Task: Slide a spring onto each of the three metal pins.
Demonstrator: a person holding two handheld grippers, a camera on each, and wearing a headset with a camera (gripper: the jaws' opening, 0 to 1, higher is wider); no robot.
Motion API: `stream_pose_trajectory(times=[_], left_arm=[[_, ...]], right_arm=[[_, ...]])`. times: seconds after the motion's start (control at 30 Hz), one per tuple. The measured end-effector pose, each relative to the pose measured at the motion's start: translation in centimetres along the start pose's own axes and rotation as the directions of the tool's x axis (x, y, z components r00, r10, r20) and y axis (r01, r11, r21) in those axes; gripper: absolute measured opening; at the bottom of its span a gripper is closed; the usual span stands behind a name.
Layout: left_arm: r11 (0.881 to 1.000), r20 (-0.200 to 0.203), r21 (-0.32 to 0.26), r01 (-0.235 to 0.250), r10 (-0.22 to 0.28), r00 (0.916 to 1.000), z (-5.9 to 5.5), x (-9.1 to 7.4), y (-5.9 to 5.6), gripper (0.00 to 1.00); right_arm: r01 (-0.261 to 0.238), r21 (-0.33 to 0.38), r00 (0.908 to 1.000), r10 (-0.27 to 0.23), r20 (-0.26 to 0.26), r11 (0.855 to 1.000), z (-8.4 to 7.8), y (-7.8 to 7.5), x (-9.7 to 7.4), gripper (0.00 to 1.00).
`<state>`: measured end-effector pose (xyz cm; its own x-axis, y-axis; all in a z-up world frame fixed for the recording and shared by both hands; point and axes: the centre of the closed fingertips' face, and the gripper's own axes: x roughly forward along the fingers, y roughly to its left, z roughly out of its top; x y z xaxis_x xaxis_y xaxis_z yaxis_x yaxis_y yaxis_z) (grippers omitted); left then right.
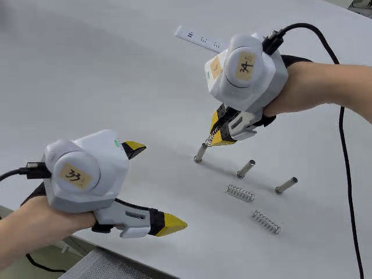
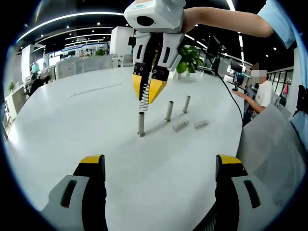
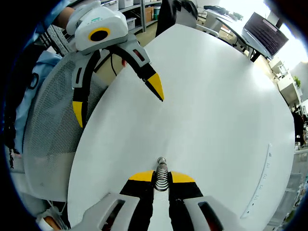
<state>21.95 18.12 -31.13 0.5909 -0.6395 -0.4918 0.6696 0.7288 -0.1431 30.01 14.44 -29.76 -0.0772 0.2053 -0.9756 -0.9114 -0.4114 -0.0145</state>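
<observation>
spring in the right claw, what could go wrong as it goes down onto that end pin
1. The spring hangs from the right claw just over the end pin. If its lower end meets the pin top off-centre, it may buckle or pop out of the pinch.
2. That pin stands upright with nothing bracing it, and the left claw is open and well apart from it. A sideways push could tip it.

We logged a white table carrying three upright pins, two loose springs beside them and a power strip farther back.
</observation>
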Motion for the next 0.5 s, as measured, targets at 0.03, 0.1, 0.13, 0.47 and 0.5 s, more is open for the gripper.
stream_pose_trajectory(times=[0.03,0.1,0.13,0.47,0.5], left_arm=[[1.0,0.002,-0.002,-0.002,0.002,1.0,0.0,-0.02,0.05,0.94],[1.0,0.003,-0.005,-0.003,0.003,1.0,-0.06,-0.05,0.14,0.94],[1.0,0.004,-0.006,-0.005,0.005,1.0,-0.08,-0.06,0.19,0.94],[1.0,0.006,-0.017,-0.007,0.007,1.0,-0.39,-0.13,0.43,0.93],[1.0,0.005,-0.019,-0.007,0.007,1.0,-0.43,-0.12,0.45,0.93]], right_arm=[[0.001,-0.003,1.0,-0.001,-0.002,1.0,0.01,-0.18,0.1,0.07],[-0.006,-0.003,1.0,0.006,-0.003,1.0,0.04,-0.07,0.14,0.07],[-0.006,-0.002,1.0,0.006,-0.003,1.0,0.05,-0.09,0.21,0.07],[-0.014,-0.008,0.9998,0.014,-0.012,1.0,-0.02,-0.33,0.7,0.07],[-0.015,-0.007,0.9998,0.015,-0.012,1.0,0.02,-0.31,0.72,0.07]])
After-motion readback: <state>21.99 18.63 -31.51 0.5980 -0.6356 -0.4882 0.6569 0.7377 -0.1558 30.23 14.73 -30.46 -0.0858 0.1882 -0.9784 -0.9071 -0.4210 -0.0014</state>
